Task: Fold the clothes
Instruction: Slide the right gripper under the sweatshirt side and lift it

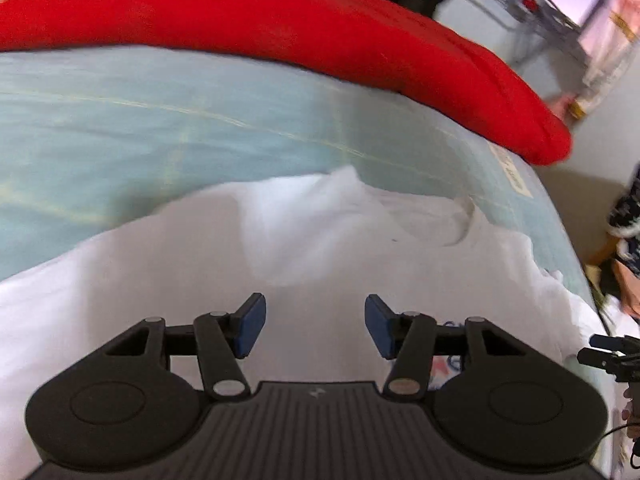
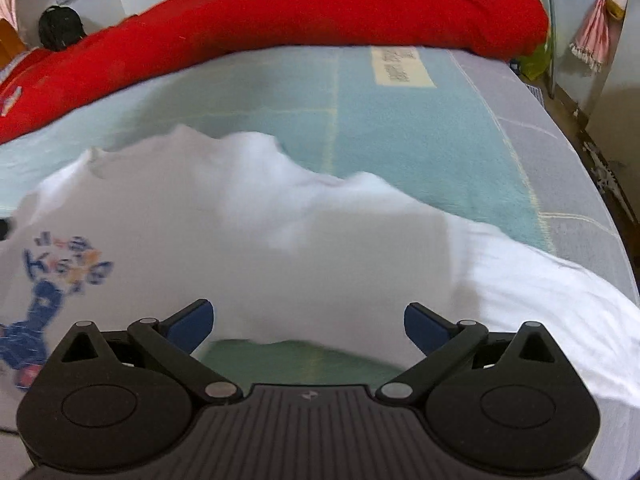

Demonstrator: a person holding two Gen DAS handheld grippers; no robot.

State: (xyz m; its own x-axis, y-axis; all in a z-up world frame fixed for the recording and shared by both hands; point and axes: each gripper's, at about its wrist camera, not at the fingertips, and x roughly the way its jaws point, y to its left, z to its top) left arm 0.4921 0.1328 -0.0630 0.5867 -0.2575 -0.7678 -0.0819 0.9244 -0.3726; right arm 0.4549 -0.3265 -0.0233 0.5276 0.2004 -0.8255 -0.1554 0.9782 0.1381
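A white T-shirt lies rumpled on a pale blue bed sheet. My left gripper hovers over the shirt, open, its blue pads apart with nothing between them. In the right wrist view the same white shirt shows a blue cartoon print at the left. My right gripper stands wide open above the shirt's near edge, where a patch of sheet shows under the cloth. Both views are blurred.
A thick red quilt runs along the far side of the bed, also seen as the red quilt. The bed's right edge drops to the floor. A drying rack stands beyond. The other gripper's tip shows at right.
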